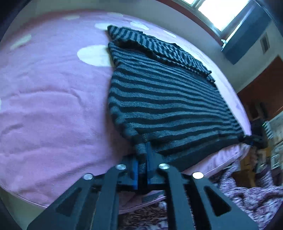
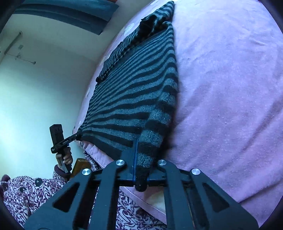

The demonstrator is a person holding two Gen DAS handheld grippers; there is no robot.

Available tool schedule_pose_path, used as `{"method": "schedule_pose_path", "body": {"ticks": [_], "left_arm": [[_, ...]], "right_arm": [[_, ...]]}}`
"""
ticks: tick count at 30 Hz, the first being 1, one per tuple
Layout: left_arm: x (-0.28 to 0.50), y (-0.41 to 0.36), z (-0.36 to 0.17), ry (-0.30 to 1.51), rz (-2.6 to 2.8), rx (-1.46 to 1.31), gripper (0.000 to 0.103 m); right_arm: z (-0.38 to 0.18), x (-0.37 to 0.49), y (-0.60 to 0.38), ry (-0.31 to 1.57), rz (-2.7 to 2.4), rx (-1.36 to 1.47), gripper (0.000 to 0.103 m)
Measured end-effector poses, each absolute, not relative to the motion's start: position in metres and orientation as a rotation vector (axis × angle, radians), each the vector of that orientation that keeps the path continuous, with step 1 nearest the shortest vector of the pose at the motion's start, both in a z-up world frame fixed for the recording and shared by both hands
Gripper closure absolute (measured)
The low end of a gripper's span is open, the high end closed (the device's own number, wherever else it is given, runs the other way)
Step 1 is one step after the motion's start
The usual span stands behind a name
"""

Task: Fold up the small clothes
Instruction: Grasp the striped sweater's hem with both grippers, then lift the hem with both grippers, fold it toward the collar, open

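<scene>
A grey and black striped sweater lies flat on a pink bed, its hem at the near edge and its sleeves folded over at the far end. My left gripper is shut on the hem's left corner. In the right wrist view the sweater stretches away from me. My right gripper is shut on the hem's right corner, with the knit bunched between its jaws. The left gripper also shows there, pinching the far hem corner.
The bed has a pink cover with pale dots. A person in a floral purple garment stands at the bed's near edge. A window and white wall lie beyond the bed.
</scene>
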State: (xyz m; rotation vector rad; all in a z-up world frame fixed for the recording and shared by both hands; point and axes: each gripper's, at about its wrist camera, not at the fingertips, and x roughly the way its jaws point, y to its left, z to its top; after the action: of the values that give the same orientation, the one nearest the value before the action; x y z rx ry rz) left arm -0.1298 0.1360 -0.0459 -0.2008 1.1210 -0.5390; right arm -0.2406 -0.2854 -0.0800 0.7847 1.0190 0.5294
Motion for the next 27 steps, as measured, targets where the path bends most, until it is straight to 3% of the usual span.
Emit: {"method": "schedule_pose_path", "body": {"ticks": [8, 15, 20, 27], "left_arm": [[-0.078, 0.168, 0.0, 0.987, -0.654, -0.544, 0.098], [0.032, 0.16, 0.03, 0.853, -0.683, -0.629, 0.099], [0.121, 0.143, 0.005, 0.888, -0.635, -0.63, 0.099], [0.198, 0.129, -0.067, 1.061, -0.579, -0.674, 0.098]], "right_arm": [[-0.043, -0.216, -0.304, 0.855, 0.629, 0.909, 0.098], [0.004, -0.115, -0.335, 0.658, 0.687, 0.965, 0.098], [-0.013, -0.026, -0.356, 0.651, 0.663, 1.047, 0.098], [-0.083, 0.06, -0.373, 0.774, 0.503, 1.158, 0.096]]}}
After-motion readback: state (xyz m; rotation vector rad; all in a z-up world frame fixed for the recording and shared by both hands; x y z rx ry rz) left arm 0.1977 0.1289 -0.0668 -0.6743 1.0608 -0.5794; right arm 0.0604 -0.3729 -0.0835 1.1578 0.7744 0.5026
